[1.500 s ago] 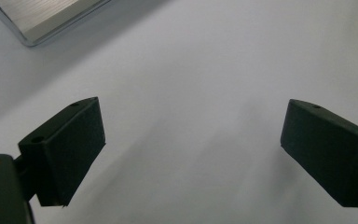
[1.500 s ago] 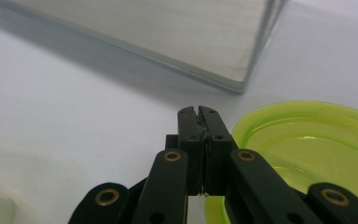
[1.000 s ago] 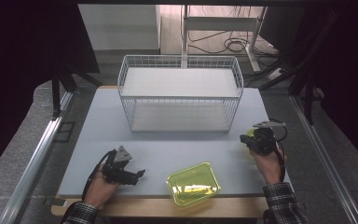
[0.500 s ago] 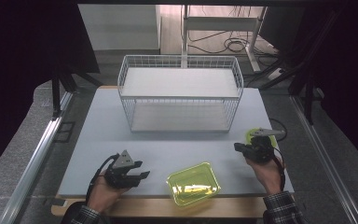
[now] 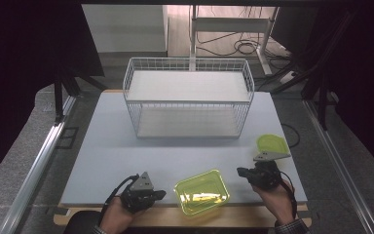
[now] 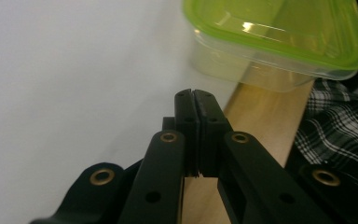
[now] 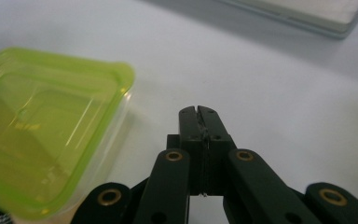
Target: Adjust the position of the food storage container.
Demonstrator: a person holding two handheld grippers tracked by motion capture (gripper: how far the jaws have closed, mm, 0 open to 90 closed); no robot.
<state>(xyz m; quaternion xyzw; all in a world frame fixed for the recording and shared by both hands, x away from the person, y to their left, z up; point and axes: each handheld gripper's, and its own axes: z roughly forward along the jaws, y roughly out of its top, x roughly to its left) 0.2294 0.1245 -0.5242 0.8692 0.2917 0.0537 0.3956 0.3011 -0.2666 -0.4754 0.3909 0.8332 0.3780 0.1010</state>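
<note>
A clear container with a lime-green lid (image 5: 202, 191) sits at the table's front edge. Its corner shows up close in the left gripper view (image 6: 279, 37) and in the right gripper view (image 7: 42, 149). My left gripper (image 5: 160, 194) lies just left of it, pointing at it; its jaws have just been closing and now stand shut (image 6: 196, 93) with nothing between them. On the container's right, my right gripper (image 5: 240, 171) points left at it, jaws shut (image 7: 199, 109) and empty. Neither gripper touches the container.
A white wire basket (image 5: 187, 97) stands at the back middle of the grey table top (image 5: 102, 146). A second lime-green lid or container (image 5: 271, 144) lies at the right, behind my right gripper. The wooden front edge (image 6: 256, 107) runs under the container.
The left gripper's jaws have shut and it has slid right toward the container. The right gripper has moved nearer and left toward the container, uncovering the green piece behind it.
</note>
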